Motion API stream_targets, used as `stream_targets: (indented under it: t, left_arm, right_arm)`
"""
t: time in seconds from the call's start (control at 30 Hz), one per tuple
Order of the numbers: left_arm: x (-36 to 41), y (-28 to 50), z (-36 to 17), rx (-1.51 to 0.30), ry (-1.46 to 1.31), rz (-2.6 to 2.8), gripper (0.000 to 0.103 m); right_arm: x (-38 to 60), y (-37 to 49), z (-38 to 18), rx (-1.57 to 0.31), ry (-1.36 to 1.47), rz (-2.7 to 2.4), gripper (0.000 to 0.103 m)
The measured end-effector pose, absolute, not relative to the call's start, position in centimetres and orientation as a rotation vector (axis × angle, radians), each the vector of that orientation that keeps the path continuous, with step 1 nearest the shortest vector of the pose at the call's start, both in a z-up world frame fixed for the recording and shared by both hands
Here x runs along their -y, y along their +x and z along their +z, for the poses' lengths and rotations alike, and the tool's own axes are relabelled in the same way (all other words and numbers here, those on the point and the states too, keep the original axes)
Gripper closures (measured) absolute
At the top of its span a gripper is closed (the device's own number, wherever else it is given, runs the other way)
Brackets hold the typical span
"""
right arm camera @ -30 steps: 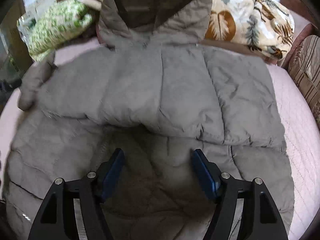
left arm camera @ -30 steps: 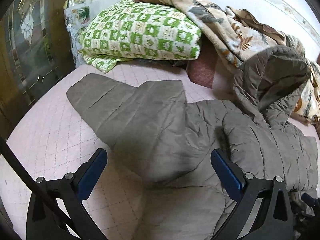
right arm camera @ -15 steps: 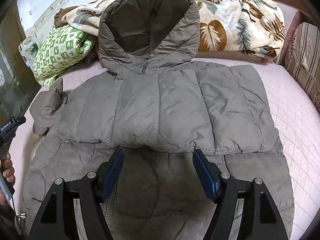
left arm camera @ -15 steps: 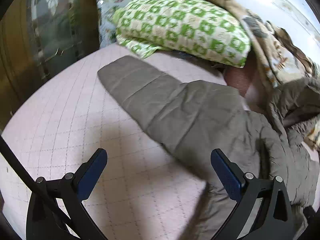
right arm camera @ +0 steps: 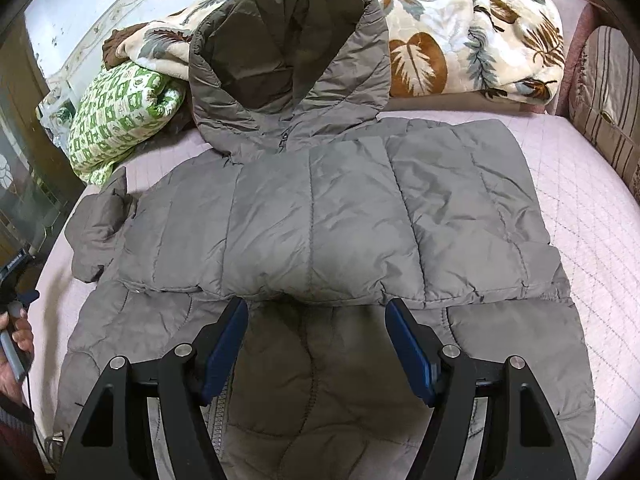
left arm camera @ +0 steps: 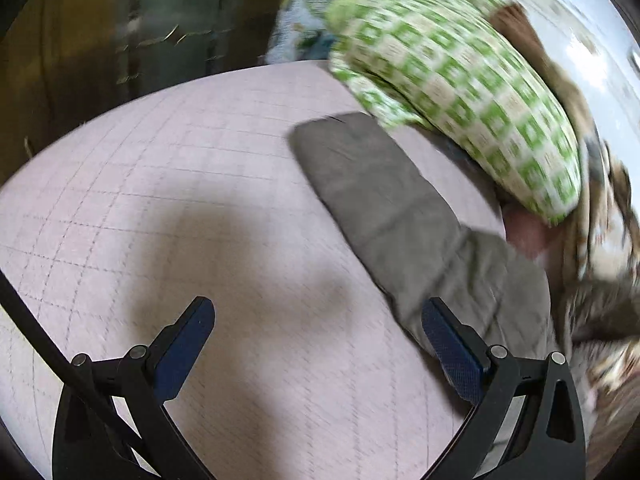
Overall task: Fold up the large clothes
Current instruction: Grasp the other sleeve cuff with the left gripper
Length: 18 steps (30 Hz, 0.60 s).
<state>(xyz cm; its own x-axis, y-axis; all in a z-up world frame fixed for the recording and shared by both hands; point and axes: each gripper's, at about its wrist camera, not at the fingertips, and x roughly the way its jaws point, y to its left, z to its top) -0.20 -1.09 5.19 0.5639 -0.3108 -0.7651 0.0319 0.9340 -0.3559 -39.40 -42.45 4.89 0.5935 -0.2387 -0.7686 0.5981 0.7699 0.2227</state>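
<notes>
My right tool (right arm camera: 316,344) hangs wide apart and holds nothing, just above the grey puffer jacket (right arm camera: 320,216), which lies spread on the pink quilted bed (right arm camera: 580,200) with one sleeve folded across its chest and its hood (right arm camera: 288,60) propped on the leaf-print blanket (right arm camera: 460,40). My left tool (left arm camera: 318,344) is also spread wide and bare over the bed, its right finger (left arm camera: 452,352) beside the jacket's other sleeve (left arm camera: 384,200), which reaches toward the green checked pillow (left arm camera: 460,80).
</notes>
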Motion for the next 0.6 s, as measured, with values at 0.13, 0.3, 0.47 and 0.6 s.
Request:
stream_targets:
  t: [0.13, 0.3, 0.47, 0.6]
  left_arm:
    - [-1.3, 2.1, 4.6, -0.966, -0.437, -0.239, 0.002]
    - [-1.1, 5.6, 3.5, -0.999, -0.607, -0.326, 0.022]
    - [-0.5, 9.5, 2.3, -0.987, -0.661, -0.301, 0.027]
    - [0.1, 12.8, 0.5, -1.007, -0.675, -0.293, 0.037]
  right_arm:
    - [42.0, -39.1, 4.8, -0.802, 0.476, -0.506, 0.027]
    - [41.5, -39.0, 4.9, -0.793, 0.458, -0.493, 0.027]
    - [41.3, -38.8, 4.7, -0.796, 0.45, -0.484, 0.027]
    - [41.6, -38.8, 4.3, -0.803, 0.475, -0.472, 0.027]
